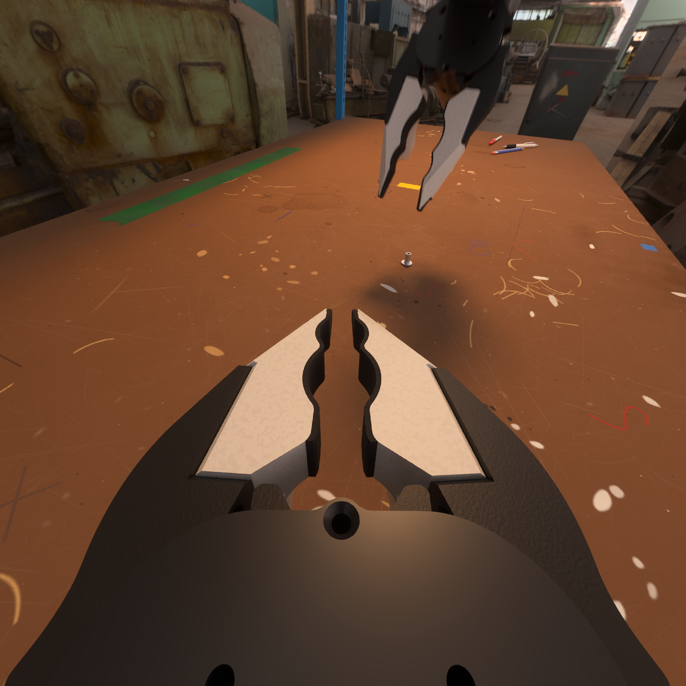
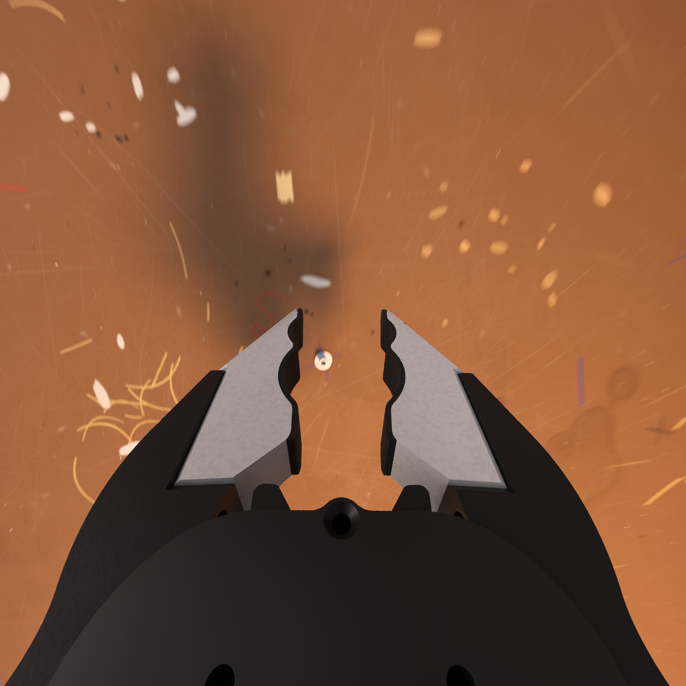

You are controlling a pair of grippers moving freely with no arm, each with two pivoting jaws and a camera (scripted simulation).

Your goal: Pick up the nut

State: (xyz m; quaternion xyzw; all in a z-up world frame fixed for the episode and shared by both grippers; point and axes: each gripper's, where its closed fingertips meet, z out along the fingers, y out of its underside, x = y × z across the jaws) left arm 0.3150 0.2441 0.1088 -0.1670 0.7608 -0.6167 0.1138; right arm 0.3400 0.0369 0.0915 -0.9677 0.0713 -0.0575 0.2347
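Observation:
The nut [image 1: 407, 258] is a small silver flanged piece standing on the scratched brown table [image 1: 148, 334]. My left gripper [image 1: 341, 312] hovers low over the table, short of the nut and a little to its left. Its jaws stand a narrow gap apart and hold nothing. My right gripper [image 1: 402, 202] hangs above the table just beyond the nut, pointing down. In the right wrist view the nut [image 2: 323, 360] lies on the table below, between the fingers of the open right gripper [image 2: 341, 312], nearer the left finger [image 2: 260, 389]. The fingers do not touch it.
Pens [image 1: 514, 146] lie at the table's far right. A green tape strip [image 1: 200, 185] runs along the far left, with a yellow mark [image 1: 408, 185] and a blue patch [image 1: 649, 247]. A rusty green machine [image 1: 130, 81] and a grey cabinet [image 1: 564, 92] stand beyond the table.

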